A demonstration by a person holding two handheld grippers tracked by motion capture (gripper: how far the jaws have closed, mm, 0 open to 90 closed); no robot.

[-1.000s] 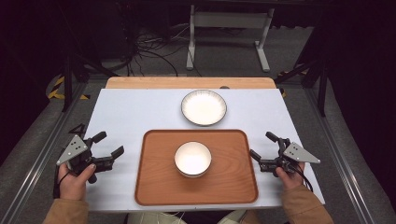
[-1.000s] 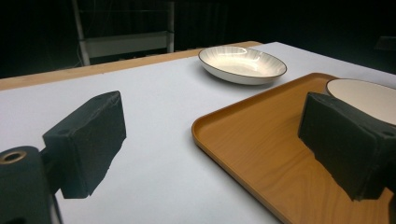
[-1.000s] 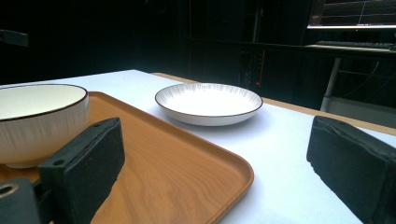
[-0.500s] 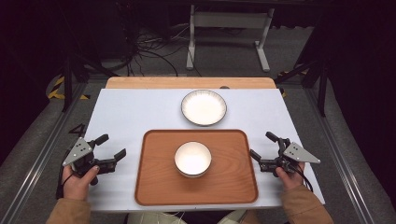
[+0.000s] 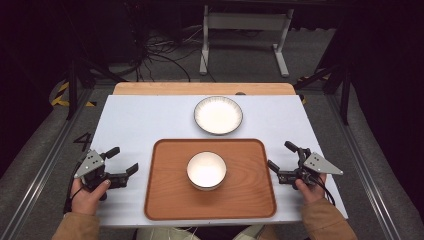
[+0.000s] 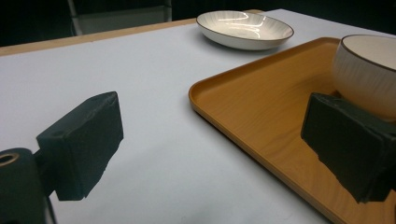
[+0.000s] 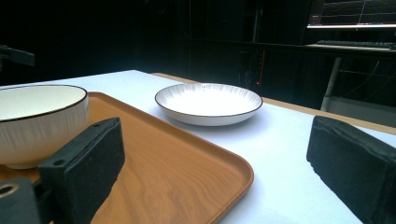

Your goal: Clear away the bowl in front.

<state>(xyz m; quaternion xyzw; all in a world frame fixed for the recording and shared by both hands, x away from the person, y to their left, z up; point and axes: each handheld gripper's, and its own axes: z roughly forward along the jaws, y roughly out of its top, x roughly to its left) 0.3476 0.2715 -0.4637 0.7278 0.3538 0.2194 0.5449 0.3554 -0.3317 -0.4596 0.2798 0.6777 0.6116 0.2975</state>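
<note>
I see a white table top (image 5: 150,125) with a strip of pale wood (image 5: 200,88) along its far edge. Beyond it the room is dark: grey floor, a tangle of black cables (image 5: 155,55) and the grey legs of a metal stand (image 5: 245,30). In the right gripper view a lit monitor (image 7: 350,11) glows on a shelf in the background.

My left gripper (image 5: 122,161) rests low over the white surface on the near left, held in a hand (image 5: 87,192), and its jaws stand wide apart with nothing between them. Just to its right lies the wooden tray (image 5: 165,200); in the left gripper view the tray's rounded corner (image 6: 224,93) sits between the two black pads, and the right pad overlaps the tray's edge.

My right gripper (image 5: 282,156) is also spread open and empty, held in the other hand (image 5: 310,187) just off the tray's right edge. In the right gripper view its left pad is seen against the tray (image 7: 177,172) and its right pad against bare white table.

The white bowl (image 5: 206,170) with a dark rim stands upright on the middle of the tray, between the two grippers and apart from both. The shallow white plate (image 5: 218,115) lies on the table ahead of both grippers, just past the tray's far edge.
</note>
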